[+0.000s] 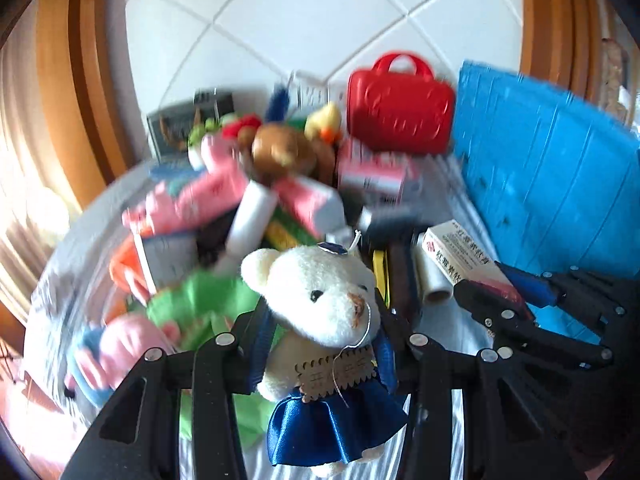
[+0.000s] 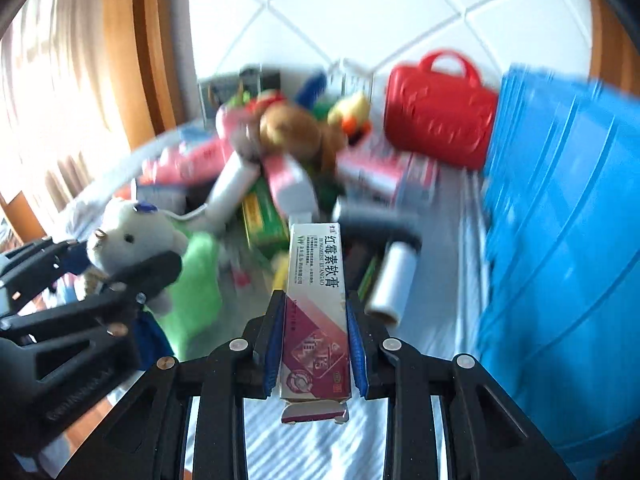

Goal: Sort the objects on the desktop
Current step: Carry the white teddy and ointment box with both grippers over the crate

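Left gripper (image 1: pixel 320 344) clamps white teddy bear (image 1: pixel 320 300) at the torso; right gripper (image 2: pixel 314 344) pinches ointment box (image 2: pixel 314 300) by its sides. Both above the toy pile (image 1: pixel 240 200). Keep squeeze steady, carry level to blue bin (image 2: pixel 560 240).

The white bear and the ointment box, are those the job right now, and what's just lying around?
In hand: white bear in left gripper; ointment box in right gripper.
Lying about: red bag, brown bear, blue bin, film roll.
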A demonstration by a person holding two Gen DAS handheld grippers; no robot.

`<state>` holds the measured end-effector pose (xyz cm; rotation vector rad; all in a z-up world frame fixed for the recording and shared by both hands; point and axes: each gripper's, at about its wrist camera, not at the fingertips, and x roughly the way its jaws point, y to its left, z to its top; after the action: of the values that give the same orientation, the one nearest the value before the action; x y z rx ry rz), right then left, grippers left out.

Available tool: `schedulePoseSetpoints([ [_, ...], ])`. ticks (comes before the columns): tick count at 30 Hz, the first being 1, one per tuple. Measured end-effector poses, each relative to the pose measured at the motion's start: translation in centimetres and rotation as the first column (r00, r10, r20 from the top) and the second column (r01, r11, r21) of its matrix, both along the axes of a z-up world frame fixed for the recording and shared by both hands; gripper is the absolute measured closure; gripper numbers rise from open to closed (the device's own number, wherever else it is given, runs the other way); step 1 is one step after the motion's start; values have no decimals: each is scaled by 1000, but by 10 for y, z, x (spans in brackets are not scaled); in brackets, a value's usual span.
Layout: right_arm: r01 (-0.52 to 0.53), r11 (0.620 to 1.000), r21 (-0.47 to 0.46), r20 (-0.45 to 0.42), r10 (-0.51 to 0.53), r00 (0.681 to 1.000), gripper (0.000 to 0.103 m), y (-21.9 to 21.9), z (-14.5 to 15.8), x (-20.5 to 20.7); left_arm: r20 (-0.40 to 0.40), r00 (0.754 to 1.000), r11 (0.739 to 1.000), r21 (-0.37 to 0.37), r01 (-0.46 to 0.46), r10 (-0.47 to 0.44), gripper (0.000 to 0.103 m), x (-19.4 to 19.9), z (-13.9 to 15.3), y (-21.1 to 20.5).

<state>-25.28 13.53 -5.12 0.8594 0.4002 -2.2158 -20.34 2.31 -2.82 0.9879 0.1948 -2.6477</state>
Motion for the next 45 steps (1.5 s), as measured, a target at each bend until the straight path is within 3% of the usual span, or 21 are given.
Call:
schedulePoseSetpoints([
  [8, 47, 993, -106, -176, -65, 982, 75, 0, 82, 17, -154, 985, 995, -67, 69, -79, 60, 5, 67, -9],
  [15, 197, 962, -189, -257, -242, 936, 75, 38, 137, 17, -266, 939, 976, -81, 201, -216, 60, -10, 114, 16],
  [22, 364, 905, -220, -307, -419, 854, 75, 122, 180, 1, -327, 868, 926, -87, 366, -374, 60, -43, 158, 94],
  [26, 438, 876, -204, -301, -482, 823, 75, 177, 200, -35, -312, 848, 900, -68, 430, -429, 60, -71, 179, 148],
  [30, 492, 863, -114, -246, -504, 828, 75, 229, 206, -85, -230, 839, 860, 12, 509, -494, 60, -117, 188, 207],
  [34, 495, 867, 48, -156, -483, 861, 75, 269, 189, -147, -35, 832, 826, 104, 554, -554, 60, -189, 172, 269],
  [36, 466, 875, 132, -77, -460, 885, 75, 284, 175, -180, 67, 824, 822, 154, 549, -562, 60, -222, 158, 290],
  [38, 443, 878, 183, 14, -452, 892, 75, 297, 159, -209, 162, 820, 834, 178, 523, -549, 60, -247, 141, 306],
  [40, 421, 873, 248, 96, -454, 886, 75, 305, 140, -238, 243, 809, 844, 202, 497, -535, 60, -266, 124, 319],
  [43, 384, 859, 339, 148, -452, 880, 75, 309, 113, -256, 327, 782, 847, 251, 469, -530, 60, -281, 101, 327],
  [45, 346, 860, 376, 199, -439, 876, 75, 311, 98, -262, 363, 776, 857, 240, 457, -516, 60, -286, 90, 332],
])
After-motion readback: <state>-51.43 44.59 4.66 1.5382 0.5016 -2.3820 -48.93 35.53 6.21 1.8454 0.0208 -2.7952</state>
